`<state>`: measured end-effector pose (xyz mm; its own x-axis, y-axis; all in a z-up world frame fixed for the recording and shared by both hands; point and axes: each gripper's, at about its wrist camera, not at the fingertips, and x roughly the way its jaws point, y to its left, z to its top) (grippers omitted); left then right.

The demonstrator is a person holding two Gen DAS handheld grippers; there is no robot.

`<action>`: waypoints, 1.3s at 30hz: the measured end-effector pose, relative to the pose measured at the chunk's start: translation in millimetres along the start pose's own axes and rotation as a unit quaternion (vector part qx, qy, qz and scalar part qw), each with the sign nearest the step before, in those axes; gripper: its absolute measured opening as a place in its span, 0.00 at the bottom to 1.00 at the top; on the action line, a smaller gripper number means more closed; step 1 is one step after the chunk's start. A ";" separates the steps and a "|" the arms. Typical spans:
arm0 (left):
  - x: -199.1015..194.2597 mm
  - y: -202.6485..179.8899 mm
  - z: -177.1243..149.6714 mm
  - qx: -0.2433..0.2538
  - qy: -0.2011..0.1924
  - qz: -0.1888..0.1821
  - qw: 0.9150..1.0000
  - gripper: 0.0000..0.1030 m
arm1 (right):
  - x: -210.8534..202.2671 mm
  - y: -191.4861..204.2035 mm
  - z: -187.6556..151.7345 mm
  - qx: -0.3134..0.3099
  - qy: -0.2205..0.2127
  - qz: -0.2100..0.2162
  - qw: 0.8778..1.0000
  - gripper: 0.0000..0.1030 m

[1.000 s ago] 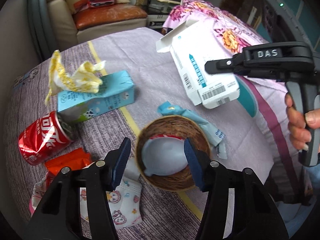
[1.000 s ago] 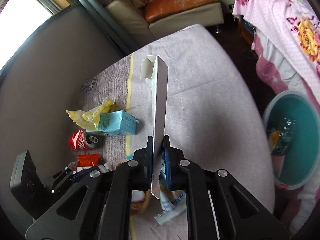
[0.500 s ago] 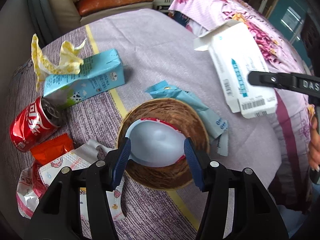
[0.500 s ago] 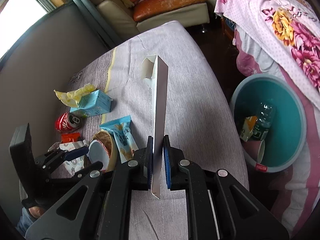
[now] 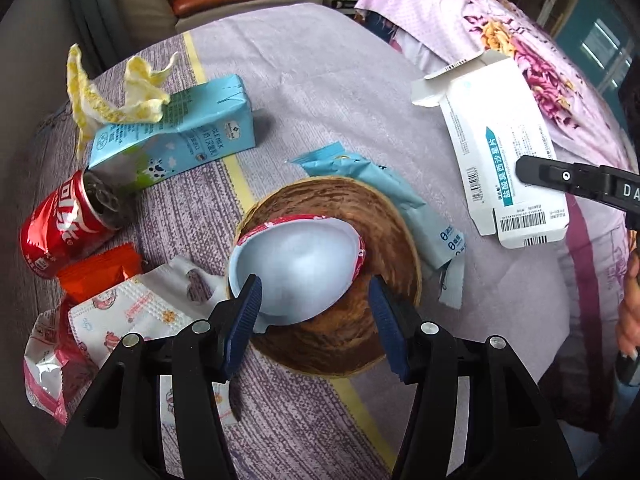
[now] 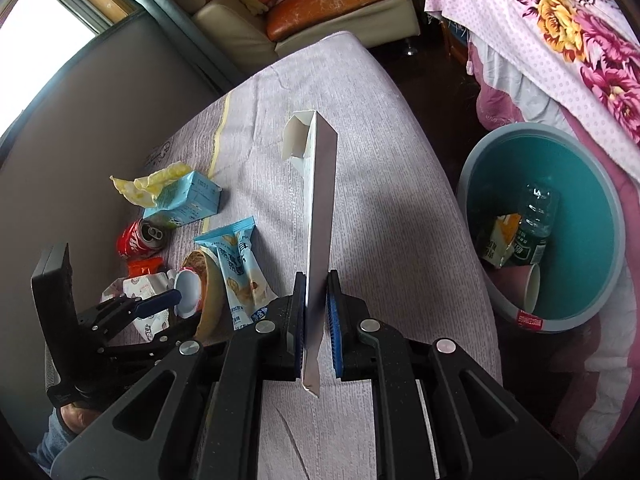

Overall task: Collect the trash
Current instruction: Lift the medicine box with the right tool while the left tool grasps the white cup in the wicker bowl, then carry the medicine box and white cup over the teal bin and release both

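Note:
My right gripper is shut on a flattened white medicine box, held edge-on above the table's right side. In the left wrist view the same box hangs at the right. My left gripper is open and points steeply down over a brown bowl. A pale crushed cup with a red rim lies in the bowl, between the blue pads. The left pad is at the cup's rim and the right pad stands clear of it. A teal basin on the floor to the right holds a bottle, a carton and a pink cup.
On the purple tablecloth lie a blue milk carton, a yellow wrapper, a red cola can, an orange wrapper, a printed mask packet and a light blue snack wrapper. A flowered cover hangs beside the basin.
The right gripper has carried the box to the right, nearer the table edge by the basin. The left gripper has sunk closer over the bowl and cup, still open.

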<state>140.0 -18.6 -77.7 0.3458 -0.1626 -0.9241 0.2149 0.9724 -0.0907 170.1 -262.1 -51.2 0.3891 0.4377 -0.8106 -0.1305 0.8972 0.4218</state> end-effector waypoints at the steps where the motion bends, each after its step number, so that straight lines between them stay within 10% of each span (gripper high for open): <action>1: -3.6 1.9 -2.1 -0.003 -0.002 0.000 1.000 0.55 | 0.1 0.2 0.0 0.000 0.000 0.000 1.000 0.10; 18: 10.4 -26.3 -6.5 0.137 -0.006 0.074 0.988 0.57 | -0.8 4.3 -1.4 0.000 -0.001 0.008 1.000 0.11; 39: -36.8 -23.6 6.9 -0.001 -0.074 -0.030 0.997 0.47 | -29.3 0.8 3.2 0.009 -0.038 -0.009 0.999 0.11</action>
<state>128.5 -36.6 -39.0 0.4638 -0.2443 -0.8516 0.2380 0.9603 -0.1458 161.6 -274.4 -25.8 0.4590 0.4159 -0.7851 -0.1079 0.9032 0.4154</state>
